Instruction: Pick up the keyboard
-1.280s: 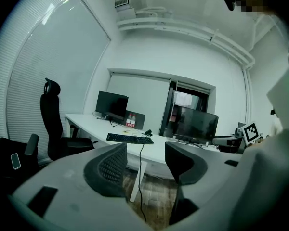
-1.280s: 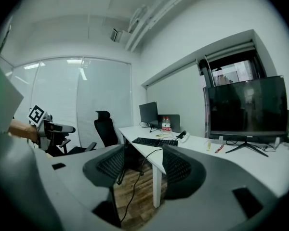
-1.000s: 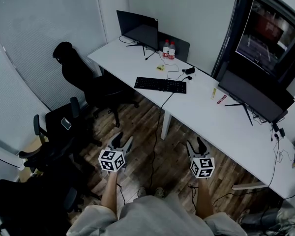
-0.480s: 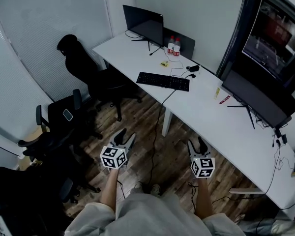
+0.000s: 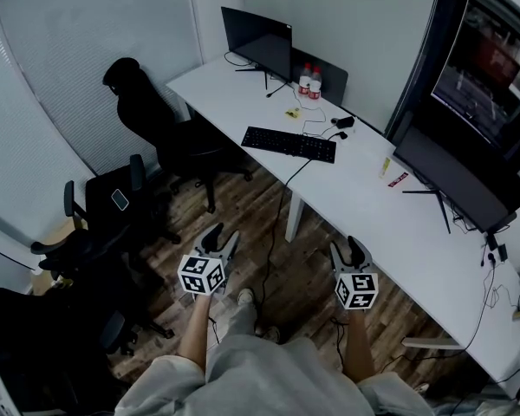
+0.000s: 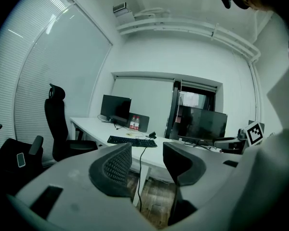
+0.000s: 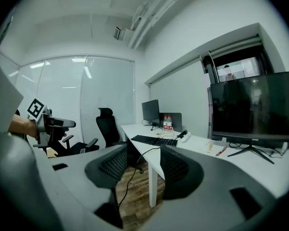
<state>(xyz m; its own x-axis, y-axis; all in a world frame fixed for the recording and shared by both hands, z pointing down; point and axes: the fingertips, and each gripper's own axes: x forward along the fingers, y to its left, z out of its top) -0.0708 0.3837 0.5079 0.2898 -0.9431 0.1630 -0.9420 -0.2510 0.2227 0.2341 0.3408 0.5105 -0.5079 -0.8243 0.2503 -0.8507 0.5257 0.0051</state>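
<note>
The black keyboard (image 5: 289, 144) lies flat on the white desk (image 5: 355, 202), near its front edge, with a cable running off it. It also shows far off in the left gripper view (image 6: 132, 141) and in the right gripper view (image 7: 154, 140). My left gripper (image 5: 220, 237) hangs over the wooden floor, well short of the desk; its jaws stand apart with nothing between them (image 6: 147, 150) and have just been closing a little. My right gripper (image 5: 347, 250) is level with it, nearer the desk's edge, open and empty (image 7: 142, 150).
A black office chair (image 5: 147, 120) stands at the desk's left end; another chair (image 5: 113, 211) with a phone on its seat is beside my left gripper. Two monitors (image 5: 258, 35) (image 5: 455, 180), two bottles (image 5: 309, 82) and small items sit on the desk. A cable (image 5: 273, 232) hangs to the floor.
The person has stepped towards the desk, one foot now forward between the grippers. Both grippers have come slightly closer to the desk. The keyboard has not moved.
</note>
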